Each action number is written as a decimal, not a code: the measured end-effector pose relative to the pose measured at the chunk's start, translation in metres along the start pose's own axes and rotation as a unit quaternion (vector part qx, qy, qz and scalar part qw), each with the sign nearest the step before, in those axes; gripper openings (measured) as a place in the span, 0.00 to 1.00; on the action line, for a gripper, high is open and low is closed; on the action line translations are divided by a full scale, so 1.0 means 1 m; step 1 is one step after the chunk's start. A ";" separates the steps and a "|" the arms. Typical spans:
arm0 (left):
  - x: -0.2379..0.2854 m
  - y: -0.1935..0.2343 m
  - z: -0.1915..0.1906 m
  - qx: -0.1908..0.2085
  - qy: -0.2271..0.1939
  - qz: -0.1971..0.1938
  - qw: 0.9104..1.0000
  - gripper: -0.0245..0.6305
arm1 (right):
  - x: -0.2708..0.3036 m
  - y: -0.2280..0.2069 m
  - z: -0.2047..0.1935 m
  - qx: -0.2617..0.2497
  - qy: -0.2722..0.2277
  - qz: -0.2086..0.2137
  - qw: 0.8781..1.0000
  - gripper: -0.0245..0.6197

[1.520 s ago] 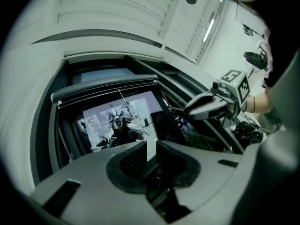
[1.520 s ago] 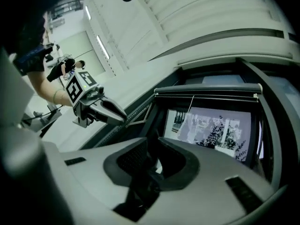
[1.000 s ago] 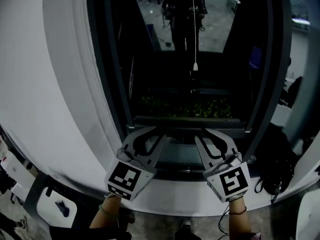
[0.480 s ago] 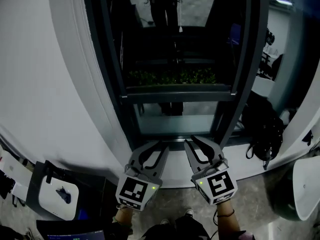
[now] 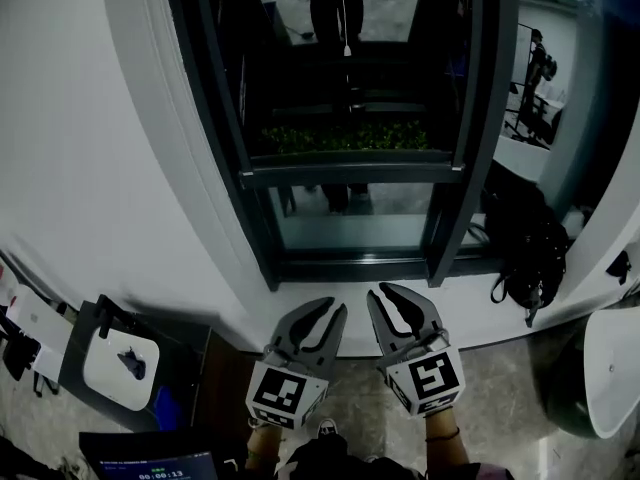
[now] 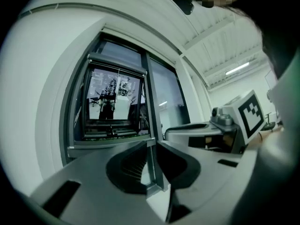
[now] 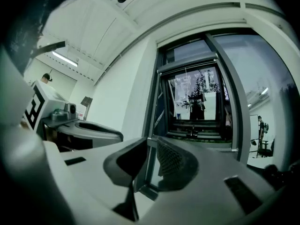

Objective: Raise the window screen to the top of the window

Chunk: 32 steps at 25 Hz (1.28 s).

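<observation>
In the head view the window screen has its bottom bar partway up the window, with clear glass below the bar. The left claw and right claw hang side by side below the window's sill, touching nothing. The left gripper view shows that claw slightly spread and empty in front of the window. The right gripper view shows the same narrow, empty gap.

Both claws have drawn back from the window screen's bottom rail, which they reached a second ago. The left claw and the right claw now sit at lower centre of the frame, below the window sill.
</observation>
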<state>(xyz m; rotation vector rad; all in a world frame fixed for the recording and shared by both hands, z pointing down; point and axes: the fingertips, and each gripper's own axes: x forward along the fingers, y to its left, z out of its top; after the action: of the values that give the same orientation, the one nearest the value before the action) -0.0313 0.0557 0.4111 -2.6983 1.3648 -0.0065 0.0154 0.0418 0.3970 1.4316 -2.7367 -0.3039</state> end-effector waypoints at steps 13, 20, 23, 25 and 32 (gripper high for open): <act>-0.053 -0.129 -0.041 -0.042 0.053 0.029 0.997 0.12 | -0.134 0.022 -0.046 0.058 0.030 0.032 0.997 0.13; -0.075 -0.145 -0.042 -0.047 0.063 0.035 0.996 0.12 | -0.157 0.039 -0.049 0.074 0.036 0.033 0.996 0.13; -0.082 -0.144 -0.042 -0.050 0.062 0.032 0.996 0.12 | -0.160 0.045 -0.052 0.087 0.036 0.024 0.995 0.13; -0.087 -0.143 -0.043 -0.049 0.064 0.029 0.996 0.12 | -0.159 0.050 -0.049 0.092 0.034 0.019 0.995 0.13; -0.113 -0.135 -0.045 -0.056 0.063 0.021 0.996 0.12 | -0.161 0.080 -0.049 0.086 0.051 0.009 0.995 0.13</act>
<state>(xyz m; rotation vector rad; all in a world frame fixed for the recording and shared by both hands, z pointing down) 0.0074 0.2214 0.4755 -2.8038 1.5002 -0.1013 0.0488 0.2104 0.4692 1.4148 -2.7487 0.0062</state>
